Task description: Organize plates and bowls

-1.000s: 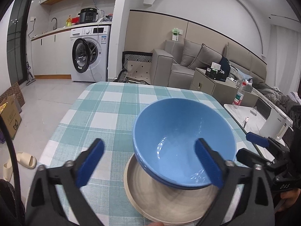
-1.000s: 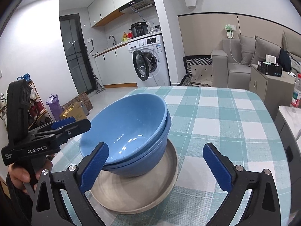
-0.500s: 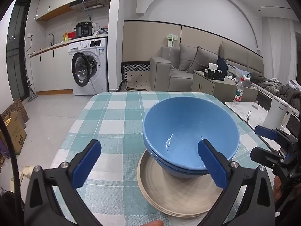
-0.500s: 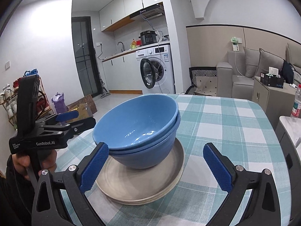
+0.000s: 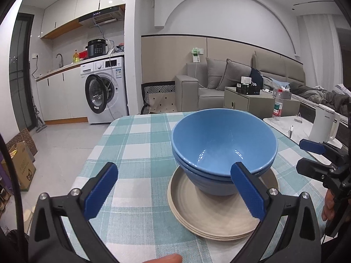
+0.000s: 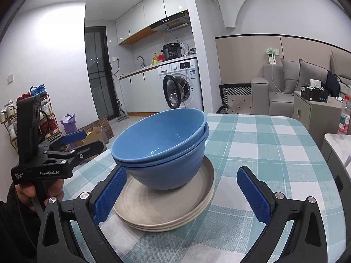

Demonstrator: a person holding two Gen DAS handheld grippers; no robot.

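Note:
Two nested blue bowls (image 5: 221, 144) (image 6: 162, 151) stand on a stack of beige plates (image 5: 210, 214) (image 6: 166, 212) on the checked tablecloth (image 5: 140, 144) (image 6: 263, 144). My left gripper (image 5: 174, 191) is open, held back from the stack, its right pad in front of the bowls' near side. My right gripper (image 6: 183, 191) is open too, with the stack beyond the gap between its pads. Neither holds anything. Each gripper shows at the edge of the other's view, the right gripper (image 5: 316, 153) and the left gripper (image 6: 72, 142).
The table's right edge borders a white side table (image 5: 291, 127) with a kettle (image 5: 324, 125) and a bottle (image 5: 277, 106). A washing machine (image 5: 105, 92) with its door open, a sofa (image 5: 219, 87) and cardboard boxes (image 5: 19, 164) stand on the floor beyond.
Both grippers have pulled back and dropped lower, away from the bowls. The bowls and plates now stand farther off and are seen more from the side.

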